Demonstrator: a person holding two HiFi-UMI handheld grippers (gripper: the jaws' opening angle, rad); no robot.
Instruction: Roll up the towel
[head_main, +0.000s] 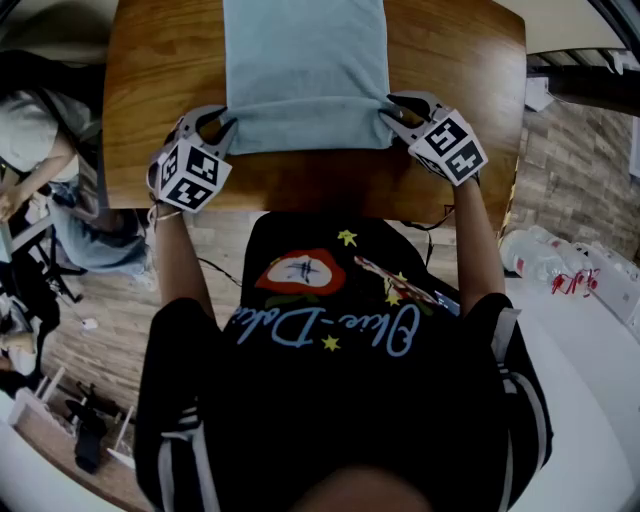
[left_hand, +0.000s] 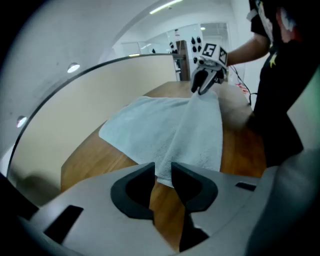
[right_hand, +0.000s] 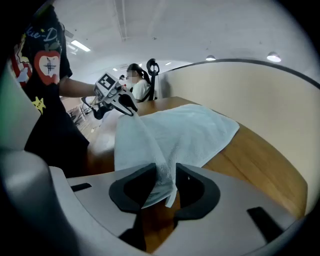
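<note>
Left gripper (left_hand: 163, 172) first: in its own view we see the jaws narrowly apart with the near left corner of the pale blue towel (head_main: 305, 70) between them. The cloth fills the gap and lies against both dark pads, so we read it as pinched. We find the right gripper (right_hand: 166, 172) in the same state. Its jaws stand a little apart, the towel's near right corner is caught between the pads, and a small flap hangs below them. In each gripper view the cloth rises in a ridge toward the other gripper's tips.

As for writing, the black T-shirt (head_main: 330, 330) carries pale blue cursive script that we cannot read with certainty. Above the script are a red apple shape and small yellow stars. The left marker cube (head_main: 188, 172) and the right marker cube (head_main: 450, 147) show only black-and-white square patterns, with no letters.

From the head view we see the towel spread flat on the wooden table (head_main: 450, 60). It runs away from the person down the middle of the top. Its near edge lies just short of the table's front edge, with one gripper at each near corner.
</note>
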